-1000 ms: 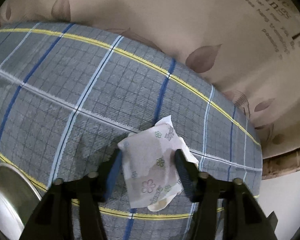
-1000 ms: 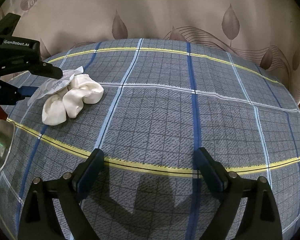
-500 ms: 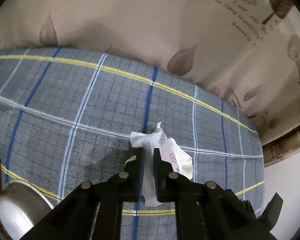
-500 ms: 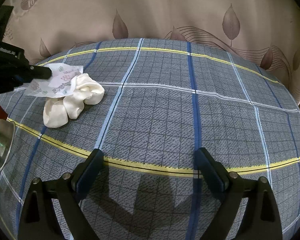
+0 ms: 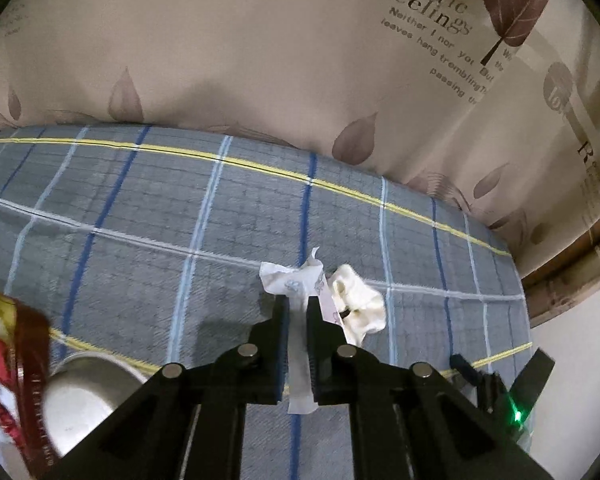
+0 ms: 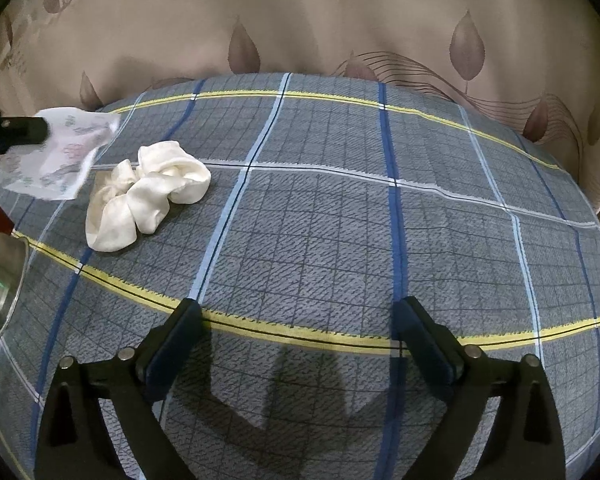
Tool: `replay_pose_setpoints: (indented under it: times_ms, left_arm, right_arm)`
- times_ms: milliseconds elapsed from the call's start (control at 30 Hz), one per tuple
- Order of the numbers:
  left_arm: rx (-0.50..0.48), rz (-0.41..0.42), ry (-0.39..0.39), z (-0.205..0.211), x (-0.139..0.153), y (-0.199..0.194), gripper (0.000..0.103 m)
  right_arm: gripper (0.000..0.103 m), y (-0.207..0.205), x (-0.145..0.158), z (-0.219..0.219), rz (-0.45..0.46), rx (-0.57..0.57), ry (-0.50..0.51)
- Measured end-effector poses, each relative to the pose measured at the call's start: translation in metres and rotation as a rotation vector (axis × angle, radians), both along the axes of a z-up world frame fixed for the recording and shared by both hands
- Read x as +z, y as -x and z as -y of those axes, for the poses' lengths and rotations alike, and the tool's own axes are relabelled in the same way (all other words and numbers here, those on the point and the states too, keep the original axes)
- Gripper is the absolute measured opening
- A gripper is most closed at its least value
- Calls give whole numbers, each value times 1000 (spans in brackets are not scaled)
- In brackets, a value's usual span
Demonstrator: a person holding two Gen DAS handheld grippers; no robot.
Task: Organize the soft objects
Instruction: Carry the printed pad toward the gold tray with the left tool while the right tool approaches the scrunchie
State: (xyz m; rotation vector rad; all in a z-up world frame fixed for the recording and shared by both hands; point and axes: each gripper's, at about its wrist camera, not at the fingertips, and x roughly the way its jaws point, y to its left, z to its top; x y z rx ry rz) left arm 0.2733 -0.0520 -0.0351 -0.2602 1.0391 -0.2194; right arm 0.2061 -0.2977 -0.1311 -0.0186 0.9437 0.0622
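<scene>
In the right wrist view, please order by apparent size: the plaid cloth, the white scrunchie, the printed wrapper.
1. plaid cloth, by far the largest.
2. white scrunchie.
3. printed wrapper; it looks nearly equal to the scrunchie and is partly hidden, so this order is unsure.

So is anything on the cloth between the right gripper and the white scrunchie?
Nothing visible. Bare plaid cloth runs from the right gripper, whose jaws are opening with nothing between them, up to the scrunchie. The left gripper holds the wipe packet beyond it.

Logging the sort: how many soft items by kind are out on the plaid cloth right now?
Printed tissue packet, pinched in the left gripper: 1
White scrunchie, lying on the cloth: 1
Total: 2
</scene>
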Motion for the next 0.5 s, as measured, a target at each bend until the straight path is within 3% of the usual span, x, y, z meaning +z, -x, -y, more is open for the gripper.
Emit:
replay_pose_setpoints:
  times_ms: [500]
  left_arm:
    - [-23,65,-82,-43,38,63,8]
  right_arm:
    - [102,-1,-2,0,-7,12,8]
